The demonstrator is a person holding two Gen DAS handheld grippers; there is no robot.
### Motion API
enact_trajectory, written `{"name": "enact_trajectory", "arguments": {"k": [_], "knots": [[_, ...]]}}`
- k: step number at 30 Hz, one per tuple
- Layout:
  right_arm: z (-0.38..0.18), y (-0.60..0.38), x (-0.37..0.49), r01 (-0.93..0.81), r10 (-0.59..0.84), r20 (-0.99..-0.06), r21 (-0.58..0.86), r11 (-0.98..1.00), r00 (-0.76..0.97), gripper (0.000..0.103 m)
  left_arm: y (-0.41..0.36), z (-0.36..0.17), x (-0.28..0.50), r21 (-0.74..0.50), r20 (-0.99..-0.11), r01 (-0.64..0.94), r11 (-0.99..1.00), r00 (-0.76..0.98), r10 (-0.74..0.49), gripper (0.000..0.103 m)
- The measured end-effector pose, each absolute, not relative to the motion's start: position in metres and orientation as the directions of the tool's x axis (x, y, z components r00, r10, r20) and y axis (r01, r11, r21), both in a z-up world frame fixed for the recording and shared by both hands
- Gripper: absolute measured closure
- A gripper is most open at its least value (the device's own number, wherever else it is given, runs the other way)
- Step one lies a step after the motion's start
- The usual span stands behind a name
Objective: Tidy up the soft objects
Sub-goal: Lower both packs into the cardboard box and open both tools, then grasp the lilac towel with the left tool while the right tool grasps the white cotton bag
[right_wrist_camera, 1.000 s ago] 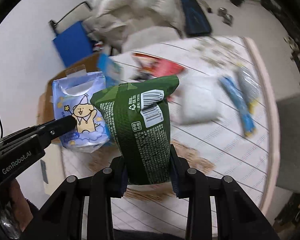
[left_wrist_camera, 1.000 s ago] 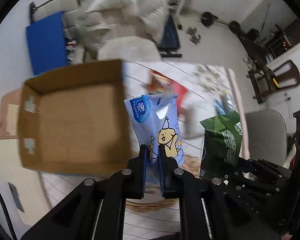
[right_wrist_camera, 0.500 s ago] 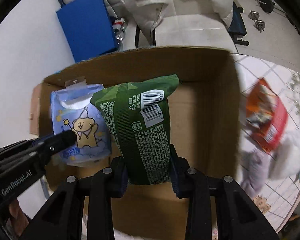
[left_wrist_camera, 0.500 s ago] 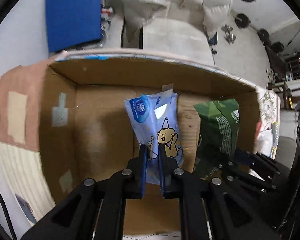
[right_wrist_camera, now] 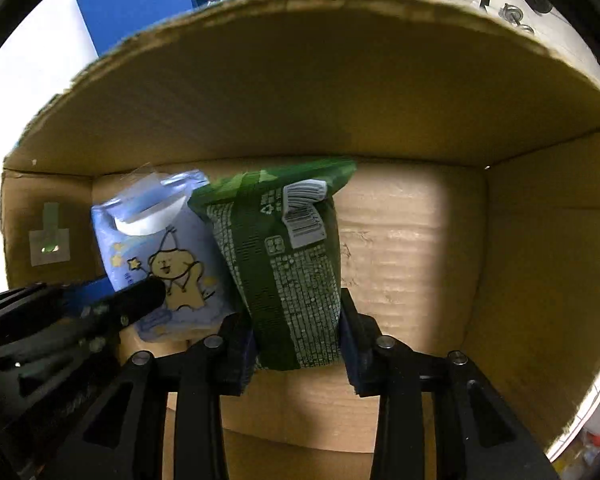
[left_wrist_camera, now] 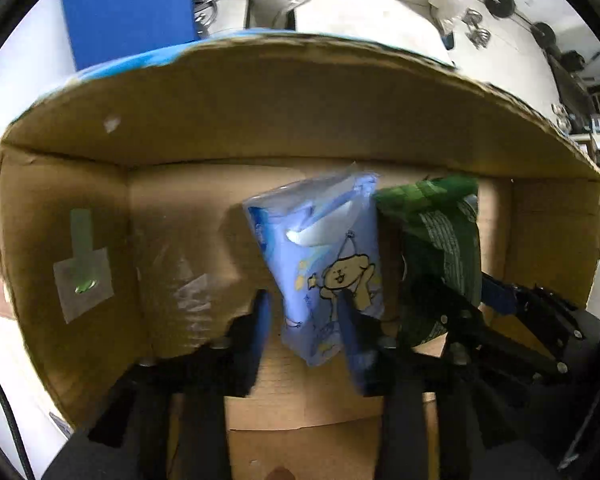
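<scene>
My left gripper (left_wrist_camera: 304,320) jaws are spread around the blue pack (left_wrist_camera: 324,264); the right gripper (right_wrist_camera: 296,336) pinches the green bag (right_wrist_camera: 284,264) just beside, both upright inside the cardboard box (right_wrist_camera: 540,280).

matte black right gripper (right_wrist_camera: 298,344), silver screws, blue-edged finger pads (right_wrist_camera: 350,344)

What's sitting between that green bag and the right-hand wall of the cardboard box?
Nothing. In the right wrist view, only bare cardboard floor stretches from the green bag to that wall of the box.
</scene>
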State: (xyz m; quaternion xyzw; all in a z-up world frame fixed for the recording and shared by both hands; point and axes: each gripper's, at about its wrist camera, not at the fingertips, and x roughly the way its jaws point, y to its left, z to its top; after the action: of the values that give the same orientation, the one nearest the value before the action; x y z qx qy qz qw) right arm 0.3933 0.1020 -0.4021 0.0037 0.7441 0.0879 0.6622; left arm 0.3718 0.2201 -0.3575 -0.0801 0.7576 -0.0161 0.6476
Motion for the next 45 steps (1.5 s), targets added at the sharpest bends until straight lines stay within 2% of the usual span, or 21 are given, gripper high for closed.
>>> {"name": "enact_trajectory", "arguments": {"k": [1, 3, 5, 6, 8, 10, 11, 12, 14, 19, 31, 40, 43, 45], "knots": [[-0.402, 0.101, 0.393, -0.109, 0.114, -0.985, 0.128, 0.986, -0.126, 0.054, 0.222, -0.356, 0.371, -0.12, -0.98, -0.107, 0.987, -0.144, -0.135, 0.063], [-0.401, 0.096, 0.394, -0.099, 0.101, -0.987, 0.113, 0.989, -0.124, 0.039, 0.229, -0.349, 0.367, -0.101, -0.985, -0.127, 0.987, -0.13, -0.117, 0.038], [-0.394, 0.09, 0.392, -0.091, 0.101, -0.987, 0.112, 0.99, -0.121, 0.031, 0.236, -0.339, 0.36, -0.076, -0.991, -0.143, 0.987, -0.103, -0.091, 0.023], [-0.39, 0.087, 0.391, -0.089, 0.103, -0.987, 0.114, 0.989, -0.121, 0.023, 0.24, -0.334, 0.359, -0.071, -0.992, -0.147, 0.987, -0.093, -0.086, 0.021], [-0.378, 0.082, 0.385, -0.101, 0.103, -0.988, 0.115, 0.988, -0.113, 0.014, 0.241, -0.319, 0.35, -0.058, -0.995, -0.16, 0.985, -0.07, -0.07, 0.021], [-0.362, 0.08, 0.377, -0.124, 0.094, -0.991, 0.106, 0.987, -0.095, 0.012, 0.245, -0.309, 0.345, -0.051, -0.997, -0.164, 0.985, -0.044, -0.059, 0.017], [-0.353, 0.079, 0.372, -0.136, 0.094, -0.992, 0.105, 0.985, -0.085, 0.01, 0.245, -0.296, 0.335, -0.037, -0.999, -0.165, 0.986, -0.016, -0.04, 0.012], [-0.345, 0.079, 0.366, -0.144, 0.094, -0.993, 0.104, 0.984, -0.076, 0.004, 0.245, -0.289, 0.331, -0.027, -1.0, -0.162, 0.986, 0.005, -0.026, 0.006], [-0.324, 0.075, 0.358, -0.163, 0.09, -0.995, 0.096, 0.982, -0.043, 0.0, 0.244, -0.271, 0.322, -0.007, -0.998, -0.147, 0.989, 0.056, 0.002, 0.005], [-0.278, 0.077, 0.328, -0.204, 0.064, -0.996, 0.049, 0.978, 0.065, 0.0, 0.24, -0.242, 0.297, -0.015, -0.989, -0.137, 0.991, 0.15, 0.006, 0.002], [-0.204, 0.071, 0.257, -0.187, 0.105, -0.972, 0.066, 0.98, 0.208, 0.0, 0.229, -0.171, 0.221, 0.003, -0.939, -0.19, 0.982, 0.337, 0.068, 0.0], [-0.182, 0.043, 0.225, -0.177, 0.199, -0.958, 0.164, 0.97, 0.204, 0.0, 0.195, -0.147, 0.204, -0.046, -0.939, -0.162, 0.986, 0.343, 0.013, 0.0], [-0.18, 0.001, 0.227, -0.13, 0.217, -0.957, 0.194, 0.972, 0.194, 0.0, 0.158, -0.142, 0.216, -0.043, -0.939, -0.12, 0.992, 0.345, 0.001, 0.0], [-0.18, -0.036, 0.234, -0.089, 0.175, -0.963, 0.16, 0.983, 0.206, 0.0, 0.134, -0.146, 0.225, -0.045, -0.944, -0.104, 0.994, 0.329, -0.008, 0.0]]}}
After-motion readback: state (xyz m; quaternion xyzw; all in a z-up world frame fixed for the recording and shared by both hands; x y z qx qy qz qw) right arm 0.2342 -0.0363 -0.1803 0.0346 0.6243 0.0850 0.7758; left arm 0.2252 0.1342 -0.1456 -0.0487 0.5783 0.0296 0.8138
